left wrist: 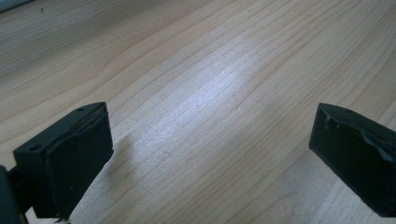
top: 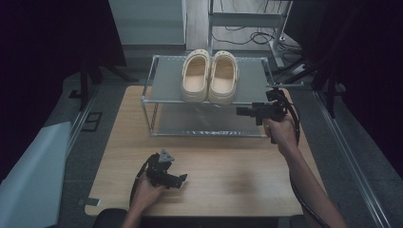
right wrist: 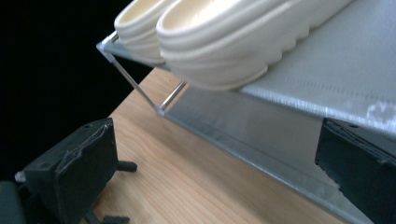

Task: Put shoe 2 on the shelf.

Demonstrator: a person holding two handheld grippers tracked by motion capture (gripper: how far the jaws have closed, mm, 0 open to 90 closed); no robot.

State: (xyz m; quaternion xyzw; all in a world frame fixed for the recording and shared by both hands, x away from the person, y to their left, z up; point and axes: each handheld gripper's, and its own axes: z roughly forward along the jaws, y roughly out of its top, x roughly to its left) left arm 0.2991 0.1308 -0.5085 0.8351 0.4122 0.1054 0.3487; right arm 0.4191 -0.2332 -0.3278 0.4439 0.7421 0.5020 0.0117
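— What are your jaws doing?

— My right gripper (top: 244, 111) has its jaws spread as wide as they go, with nothing between the pads. In the right gripper view I look along them at the front edge of the shoe rack (right wrist: 299, 93). My left gripper (top: 178, 180) is wide open too and empty; between its jaws I see bare wood of the table (left wrist: 196, 93).

— And how are your hands placed?

— My right hand (top: 281, 130) holds its gripper up and roughly level at the rack's right front corner, jaws pointing left toward the shelves. My left hand (top: 147, 192) rests low at the near edge of the table, its gripper lying close to the wood and pointing right.

— Where are the shoes?

— The pair of cream clogs (top: 209, 76) sits side by side on the rack's top shelf, toes away from me, heels near the front edge, well apart from both grippers.

— Any writing or brand?

— None that I can read on the clogs or rack.
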